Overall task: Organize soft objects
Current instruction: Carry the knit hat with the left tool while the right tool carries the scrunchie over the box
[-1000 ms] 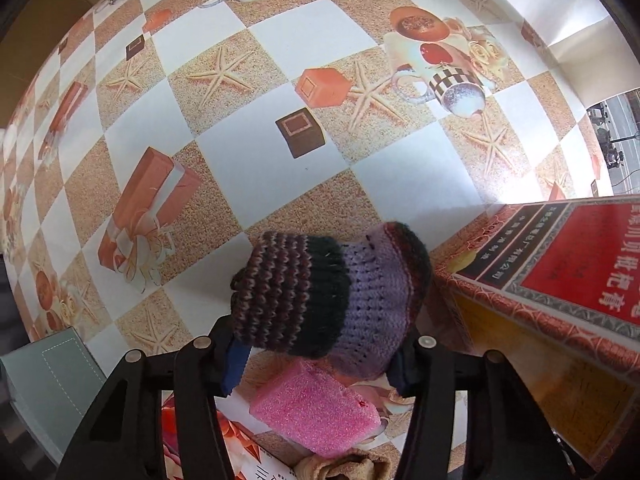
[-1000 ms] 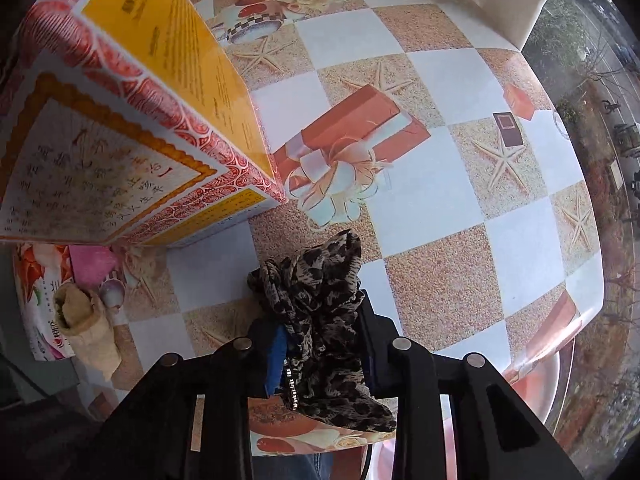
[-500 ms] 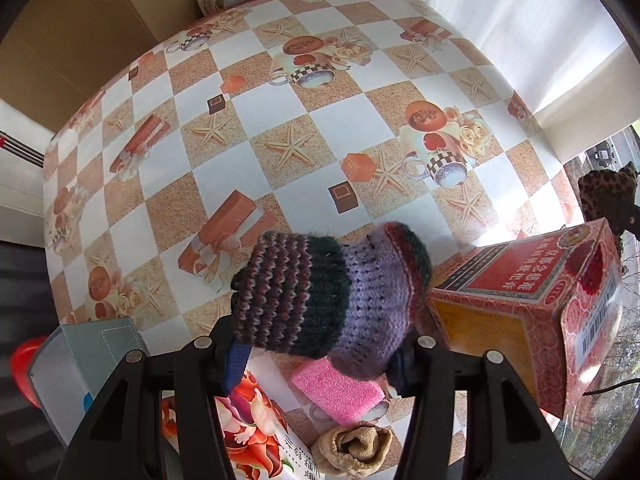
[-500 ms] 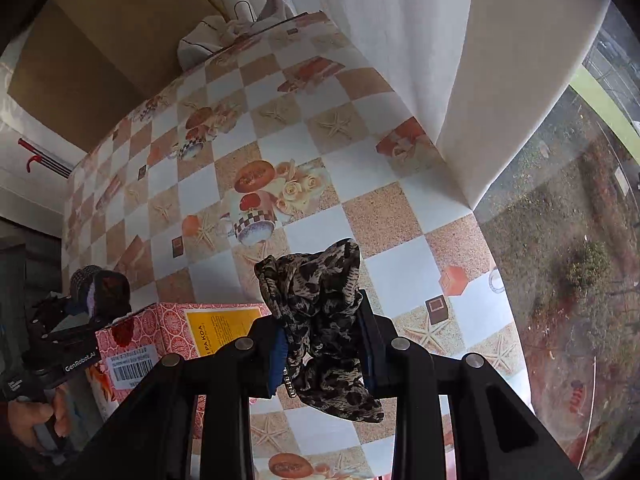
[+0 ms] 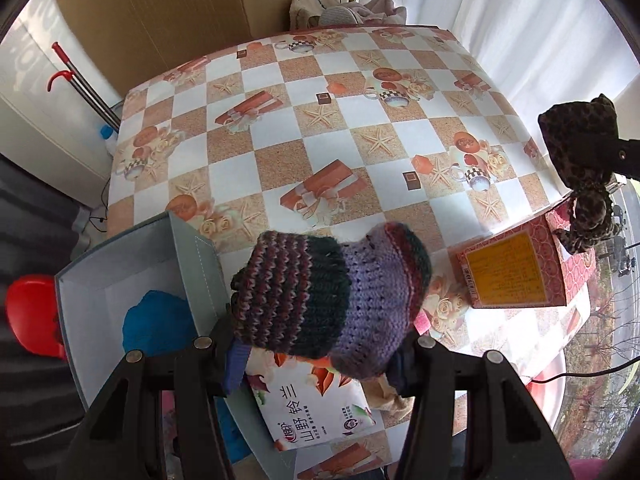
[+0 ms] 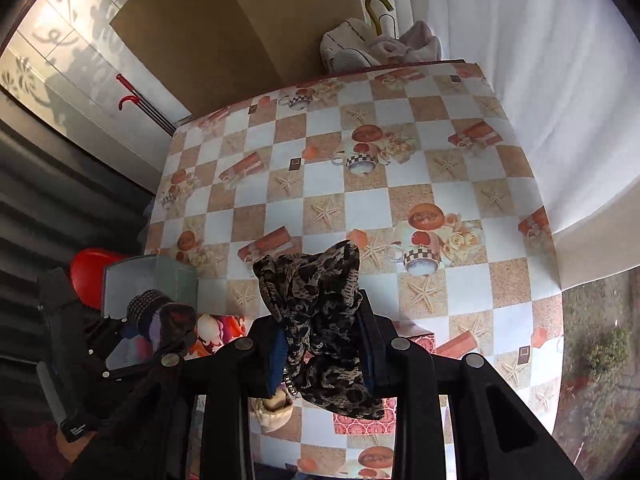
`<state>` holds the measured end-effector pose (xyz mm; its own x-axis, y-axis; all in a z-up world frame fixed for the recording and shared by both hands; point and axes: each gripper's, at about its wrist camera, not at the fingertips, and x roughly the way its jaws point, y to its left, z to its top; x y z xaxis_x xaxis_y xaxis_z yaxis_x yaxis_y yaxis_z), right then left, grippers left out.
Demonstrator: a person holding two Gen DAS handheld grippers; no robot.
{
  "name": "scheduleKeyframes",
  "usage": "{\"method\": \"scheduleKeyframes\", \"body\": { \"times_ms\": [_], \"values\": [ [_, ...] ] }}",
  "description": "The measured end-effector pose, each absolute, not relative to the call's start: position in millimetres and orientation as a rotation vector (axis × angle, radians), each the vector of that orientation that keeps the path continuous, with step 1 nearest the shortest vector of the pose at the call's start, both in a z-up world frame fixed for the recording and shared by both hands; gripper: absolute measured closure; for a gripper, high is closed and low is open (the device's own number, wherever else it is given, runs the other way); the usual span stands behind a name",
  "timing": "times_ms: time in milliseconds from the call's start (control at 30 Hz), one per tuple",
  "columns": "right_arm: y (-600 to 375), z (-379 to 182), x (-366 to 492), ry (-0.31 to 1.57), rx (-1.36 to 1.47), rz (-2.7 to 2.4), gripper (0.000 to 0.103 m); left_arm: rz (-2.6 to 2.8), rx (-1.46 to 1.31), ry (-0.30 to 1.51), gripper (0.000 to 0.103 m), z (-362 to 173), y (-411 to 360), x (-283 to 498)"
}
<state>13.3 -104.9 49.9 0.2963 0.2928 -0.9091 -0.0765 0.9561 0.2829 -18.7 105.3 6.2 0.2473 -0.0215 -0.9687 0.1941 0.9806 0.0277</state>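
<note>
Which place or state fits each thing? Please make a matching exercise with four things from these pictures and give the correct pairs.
Things:
1. striped purple and dark green knitted hat
2. leopard-print fabric piece
3. blue soft item
4. red and yellow cardboard box

Places or states:
A. lying inside the grey open storage bin
B. clamped in the right tongs
C. standing on the checkered tablecloth
D. clamped in the left tongs

Pairs: 1-D, 2-B, 3-A, 4-C
</note>
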Motion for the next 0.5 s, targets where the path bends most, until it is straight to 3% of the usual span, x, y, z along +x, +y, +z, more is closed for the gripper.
{"method": "scheduleKeyframes", "body": {
  "times_ms": [500],
  "values": [
    [49.3,40.0,-36.5,1.323,0.032,0.505,0.072,-0.005,0.067,1.311,0.044,20.0,201.3,-88.8]
  ]
}}
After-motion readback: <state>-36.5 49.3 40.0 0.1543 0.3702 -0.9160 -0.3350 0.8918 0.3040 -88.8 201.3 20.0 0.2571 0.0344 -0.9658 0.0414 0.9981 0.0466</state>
